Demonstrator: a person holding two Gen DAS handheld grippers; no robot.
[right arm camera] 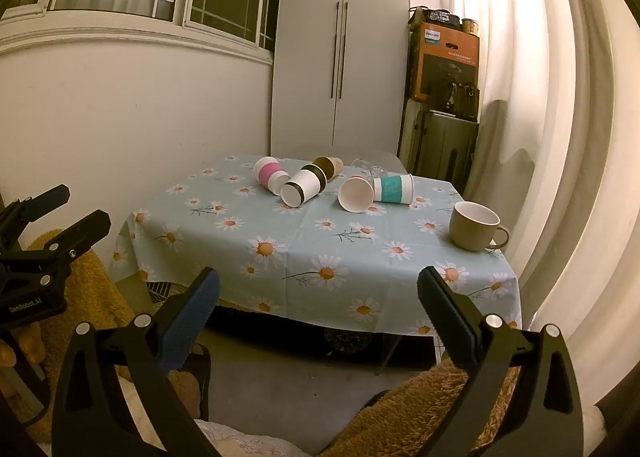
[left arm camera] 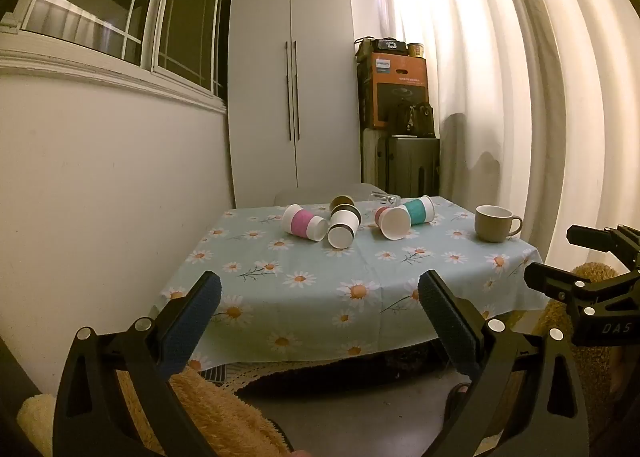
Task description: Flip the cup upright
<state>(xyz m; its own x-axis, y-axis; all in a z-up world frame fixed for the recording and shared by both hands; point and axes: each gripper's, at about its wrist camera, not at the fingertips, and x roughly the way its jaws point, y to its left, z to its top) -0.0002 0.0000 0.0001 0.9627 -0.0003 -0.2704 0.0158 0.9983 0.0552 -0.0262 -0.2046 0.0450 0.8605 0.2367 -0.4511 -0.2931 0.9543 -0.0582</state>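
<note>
Several paper cups lie on their sides at the far part of the table: a pink-banded cup (left arm camera: 304,224) (right arm camera: 270,175), a dark-banded cup (left arm camera: 343,228) (right arm camera: 303,187), a brown cup (left arm camera: 341,201) (right arm camera: 328,165), a plain white cup (left arm camera: 394,221) (right arm camera: 356,195) and a teal-banded cup (left arm camera: 419,210) (right arm camera: 394,188). A beige mug (left arm camera: 495,223) (right arm camera: 475,225) stands upright at the right. My left gripper (left arm camera: 320,293) is open and empty, short of the table's near edge. My right gripper (right arm camera: 318,289) is open and empty, also short of the table.
The table has a light blue daisy tablecloth (left arm camera: 320,297) (right arm camera: 304,241). A clear glass (left arm camera: 386,199) (right arm camera: 370,167) lies at the far edge. A white wardrobe (left arm camera: 294,97), stacked boxes (left arm camera: 398,97) and a curtain (left arm camera: 520,97) stand behind. A wall runs along the left.
</note>
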